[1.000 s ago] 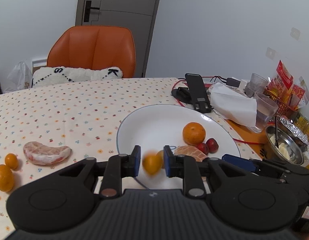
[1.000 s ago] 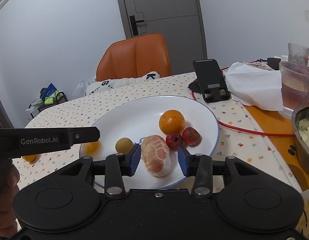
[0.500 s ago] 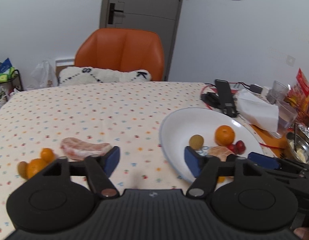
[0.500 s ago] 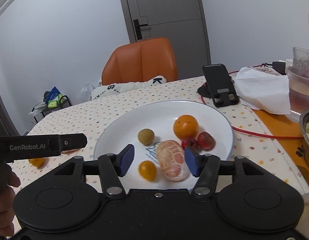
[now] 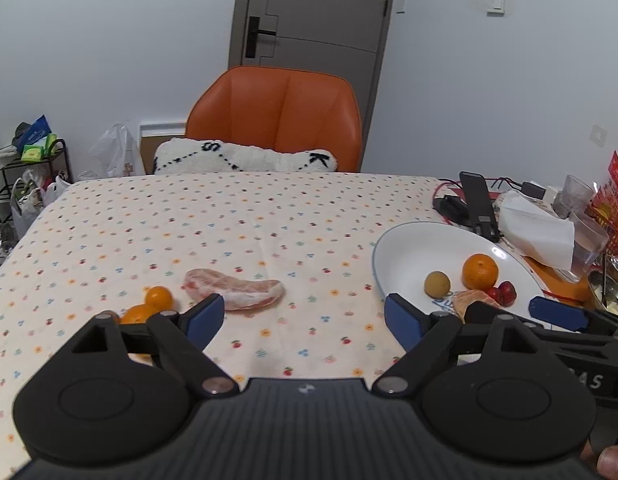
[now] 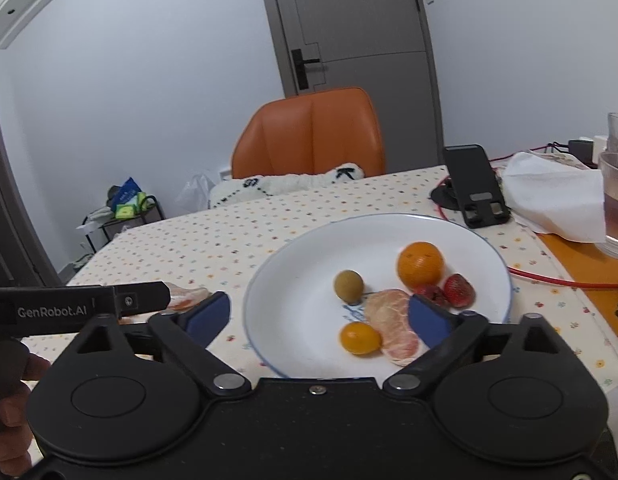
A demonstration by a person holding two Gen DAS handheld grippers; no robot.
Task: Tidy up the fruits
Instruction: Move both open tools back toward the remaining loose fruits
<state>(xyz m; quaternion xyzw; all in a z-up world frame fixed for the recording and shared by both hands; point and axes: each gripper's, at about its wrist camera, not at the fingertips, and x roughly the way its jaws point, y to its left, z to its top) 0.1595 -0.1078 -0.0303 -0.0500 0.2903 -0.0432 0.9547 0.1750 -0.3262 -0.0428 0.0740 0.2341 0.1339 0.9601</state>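
Observation:
A white plate (image 6: pixel 301 264) holds an orange (image 6: pixel 420 263), a brownish round fruit (image 6: pixel 349 286), a small yellow-orange fruit (image 6: pixel 359 338), a peeled pomelo piece (image 6: pixel 393 330) and red berries (image 6: pixel 459 290). My right gripper (image 6: pixel 319 316) hangs open above the plate's near edge with nothing in it. My left gripper (image 5: pixel 305 320) is open over the tablecloth, left of the plate (image 5: pixel 413 252). A second peeled pomelo piece (image 5: pixel 235 292) lies just beyond its left finger. Two small oranges (image 5: pixel 159 298) sit further left, one partly hidden by that finger.
A black phone stand (image 6: pixel 475 186), white tissue (image 6: pixel 557 196), a red cable (image 6: pixel 549 278) and glass cups (image 6: pixel 615 200) crowd the table's right side. An orange chair (image 5: pixel 275 120) with a white cushion stands behind. Flowered tablecloth (image 5: pixel 229 220) lies bare at centre.
My left gripper opened, let the small yellow-orange fruit go onto the plate and swung left toward the pomelo piece. My right gripper opened off the peeled pomelo piece and drew back.

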